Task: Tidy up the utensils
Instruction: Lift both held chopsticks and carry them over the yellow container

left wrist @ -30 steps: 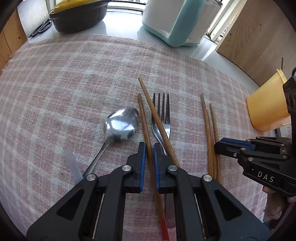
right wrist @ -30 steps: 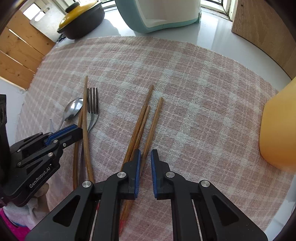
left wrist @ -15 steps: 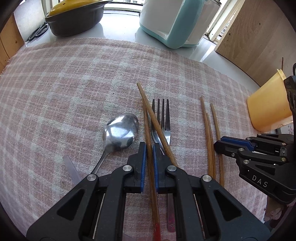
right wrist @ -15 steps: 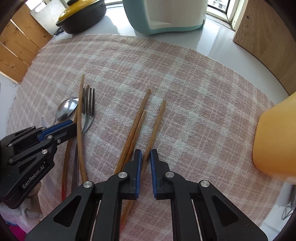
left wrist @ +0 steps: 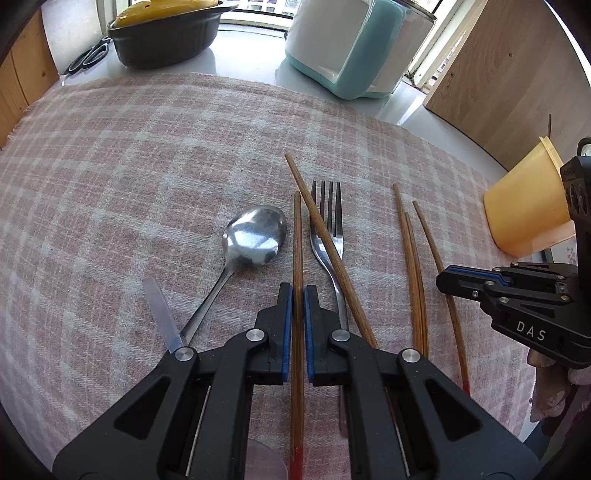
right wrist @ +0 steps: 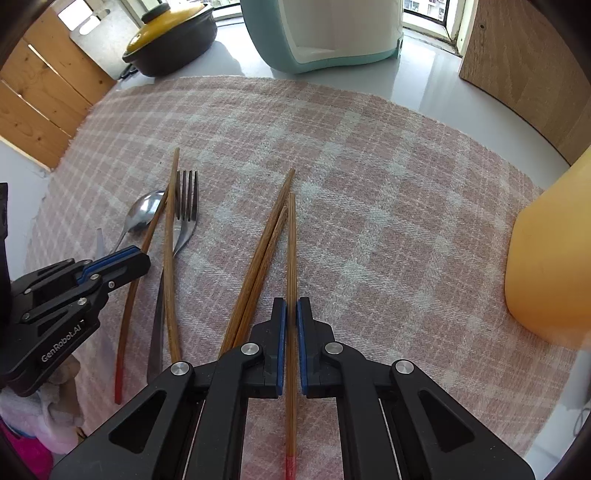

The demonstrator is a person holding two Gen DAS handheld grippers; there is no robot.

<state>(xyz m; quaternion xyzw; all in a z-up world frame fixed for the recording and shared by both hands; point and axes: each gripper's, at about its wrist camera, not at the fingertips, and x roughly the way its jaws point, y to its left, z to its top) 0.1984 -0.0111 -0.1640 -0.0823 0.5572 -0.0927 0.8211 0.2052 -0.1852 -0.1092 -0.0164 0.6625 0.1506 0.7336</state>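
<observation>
While the left wrist view shows the spoon (left wrist: pixel 255 236) whole, bowl up and just left of the left gripper (left wrist: pixel 298 291), the right wrist view shows only part of that bowl behind a chopstick, yet it alone shows the red-tipped end of the chopstick (right wrist: pixel 291 280) that the right gripper (right wrist: pixel 291 306) pinches between its blue pads. The left gripper likewise pinches a second chopstick (left wrist: pixel 297 258), which runs straight ahead between its jaws. Just right of it, a third chopstick (left wrist: pixel 325 236) lies slanted across the fork (left wrist: pixel 328 229), whose tines point away. Further right, two more chopsticks (left wrist: pixel 412 266) lie close together, just left of the right gripper's held stick. All rest on a pink checked cloth (left wrist: pixel 147 166) covering the table (right wrist: pixel 424 85). Ahead of both grippers the cloth is open up to its far edge, where a teal and white appliance (left wrist: pixel 347 48) and a dark pot with a yellow lid (left wrist: pixel 162 33) stand. A yellow cup (right wrist: pixel 550 251) sits near the cloth's edge, right of the right gripper.
</observation>
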